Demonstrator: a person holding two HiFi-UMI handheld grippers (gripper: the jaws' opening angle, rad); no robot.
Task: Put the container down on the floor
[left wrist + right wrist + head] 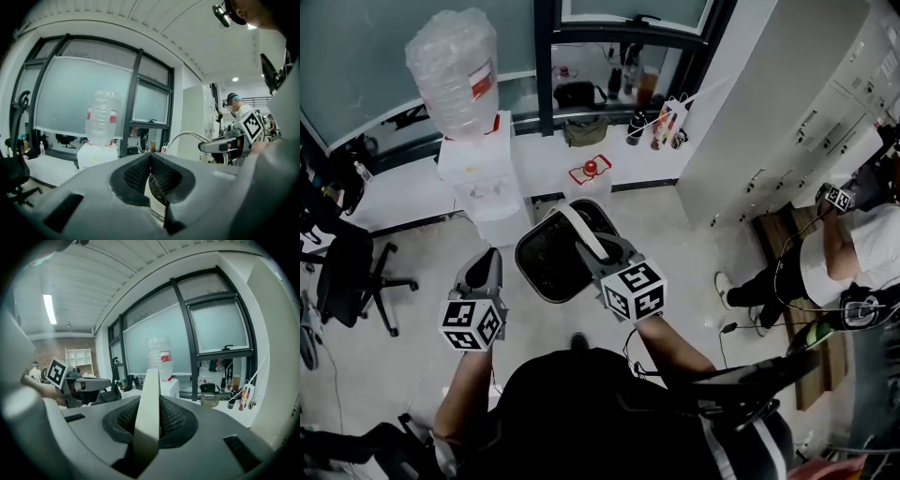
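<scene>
While the right gripper (606, 253) clamps the bin's (548, 267) white handle (149, 413), the bin hangs above the floor (675, 234); the left gripper (486, 262) is closed, empty; the thin handle could slip sideways, dropping or tipping the bin.

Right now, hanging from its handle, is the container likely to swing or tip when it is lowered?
Probably it swings: the container hangs from one thin handle pinched in the right gripper. It looks empty and open, so likely light. It seems to hang tilted, so it may touch down on an edge.
</scene>
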